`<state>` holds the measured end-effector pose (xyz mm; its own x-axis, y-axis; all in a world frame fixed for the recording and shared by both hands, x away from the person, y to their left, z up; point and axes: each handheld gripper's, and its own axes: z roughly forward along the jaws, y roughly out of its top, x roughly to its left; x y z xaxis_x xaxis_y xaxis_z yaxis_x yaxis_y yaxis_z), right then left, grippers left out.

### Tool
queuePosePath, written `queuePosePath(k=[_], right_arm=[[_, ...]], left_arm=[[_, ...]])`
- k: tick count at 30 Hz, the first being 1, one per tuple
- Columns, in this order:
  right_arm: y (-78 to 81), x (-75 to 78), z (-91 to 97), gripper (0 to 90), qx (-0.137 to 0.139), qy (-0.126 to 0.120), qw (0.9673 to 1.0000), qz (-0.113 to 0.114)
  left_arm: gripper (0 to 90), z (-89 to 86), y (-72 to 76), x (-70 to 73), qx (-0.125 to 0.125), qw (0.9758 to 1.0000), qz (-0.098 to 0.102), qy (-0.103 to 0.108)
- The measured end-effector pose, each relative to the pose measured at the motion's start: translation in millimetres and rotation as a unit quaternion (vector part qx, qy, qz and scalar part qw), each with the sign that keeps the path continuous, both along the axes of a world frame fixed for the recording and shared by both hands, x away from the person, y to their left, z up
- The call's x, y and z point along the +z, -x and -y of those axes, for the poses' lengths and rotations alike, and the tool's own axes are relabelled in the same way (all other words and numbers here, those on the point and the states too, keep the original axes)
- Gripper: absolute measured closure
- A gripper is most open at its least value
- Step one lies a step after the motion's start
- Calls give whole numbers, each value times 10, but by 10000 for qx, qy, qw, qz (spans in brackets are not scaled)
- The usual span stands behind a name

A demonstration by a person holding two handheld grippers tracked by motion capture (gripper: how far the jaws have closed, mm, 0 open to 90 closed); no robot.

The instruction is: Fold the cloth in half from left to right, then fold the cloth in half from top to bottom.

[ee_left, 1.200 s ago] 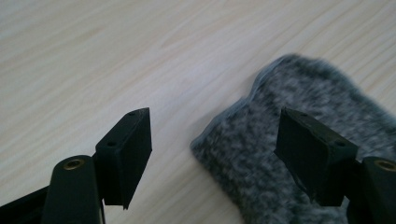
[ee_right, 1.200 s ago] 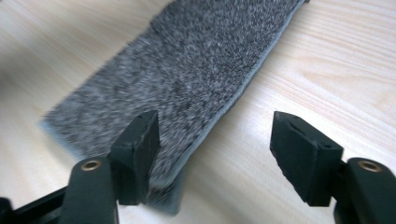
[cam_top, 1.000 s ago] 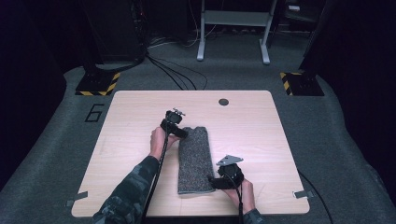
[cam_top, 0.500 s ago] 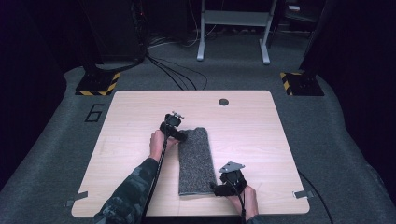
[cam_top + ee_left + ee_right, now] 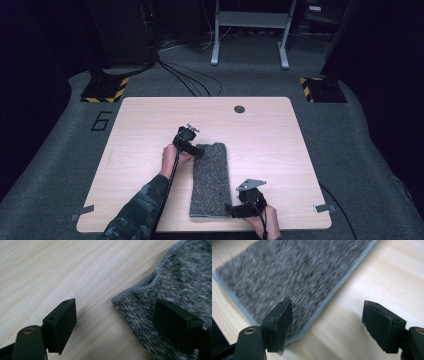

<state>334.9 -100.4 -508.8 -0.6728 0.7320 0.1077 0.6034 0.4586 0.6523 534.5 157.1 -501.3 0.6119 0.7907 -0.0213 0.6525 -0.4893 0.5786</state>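
Folded grey speckled fleece cloth (image 5: 211,180) flat, lower centre on light wooden table (image 5: 270,135). Left gripper (image 5: 192,149) at far corner, jaws just widened, pinching nothing. Right gripper (image 5: 237,210) spread astride near edge.

One grey folded cloth (image 5: 211,180) lies on one wooden table (image 5: 280,145). Two handheld grippers are at work: one left gripper (image 5: 189,141) and one right gripper (image 5: 239,210). Two yellow-and-black striped stand bases (image 5: 106,89) sit on the floor.
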Motion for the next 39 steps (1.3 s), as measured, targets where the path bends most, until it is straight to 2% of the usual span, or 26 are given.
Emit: queuePosePath(k=[2, 3, 5, 7, 8, 12, 15, 16, 18, 19, 22, 24, 27, 28, 30, 33, 35, 39], right_arm=[[-97, 68, 36, 245, -29, -79, 10000, 18], [-207, 131, 58, 243, -25, -175, 9998, 83], [-339, 194, 69, 243, -26, -183, 9997, 165], [-520, 275, 57, 246, -76, -193, 9997, 155], [-625, 299, 45, 246, -63, -217, 9994, 255], [-994, 378, -12, 251, -122, -142, 9995, 254], [-1221, 397, -56, 258, -135, -102, 9998, 137], [-1285, 399, -68, 265, -128, -104, 9998, 131], [-1407, 394, -102, 275, -148, -104, 9998, 67], [-1455, 391, -129, 284, -177, -69, 9998, 71], [-1616, 382, -196, 312, -184, 19, 9998, 83], [-1719, 375, -232, 340, -190, 20, 9998, 48], [-1842, 349, -307, 383, -229, 124, 9997, 24], [-1876, 337, -327, 394, -228, 118, 9997, 1], [-1933, 302, -361, 413, -317, 199, 9993, -50], [-2042, 212, -390, 450, -311, 310, 9989, -139], [-2075, 171, -414, 464, -314, 324, 9987, -233], [-2107, 97, -466, 491, -337, 457, 9980, -285]], left_arm=[[165, -45, 8, 45, 74, 9998, 20, 201], [159, -62, 9, 58, 72, 9997, 20, 227], [156, -89, 11, 73, 75, 9997, 7, 252], [152, -116, 10, 78, 108, 9994, -10, 331], [151, -136, 9, 85, 134, 9993, -8, 342], [148, -195, 6, 99, 186, 9987, -33, 467], [148, -226, 4, 109, 181, 9987, -31, 478], [149, -221, 7, 106, 235, 9982, -45, 542], [151, -222, 4, 105, 195, 9986, -41, 491], [154, -206, 8, 100, 257, 9982, -19, 538], [158, -205, -9, 112, 192, 9986, -49, 499], [162, -186, -20, 106, 251, 9980, -20, 577], [172, -176, -35, 102, 164, 9985, -70, 526], [177, -157, -36, 93, 202, 9981, -100, 575], [182, -137, -42, 83, 183, 9982, -59, 570], [209, -106, -53, 70, 31, 9985, -144, 524], [234, -76, -55, 50, 24, 9985, -138, 528], [295, -64, -62, 18, -75, 9980, -252, 568]])
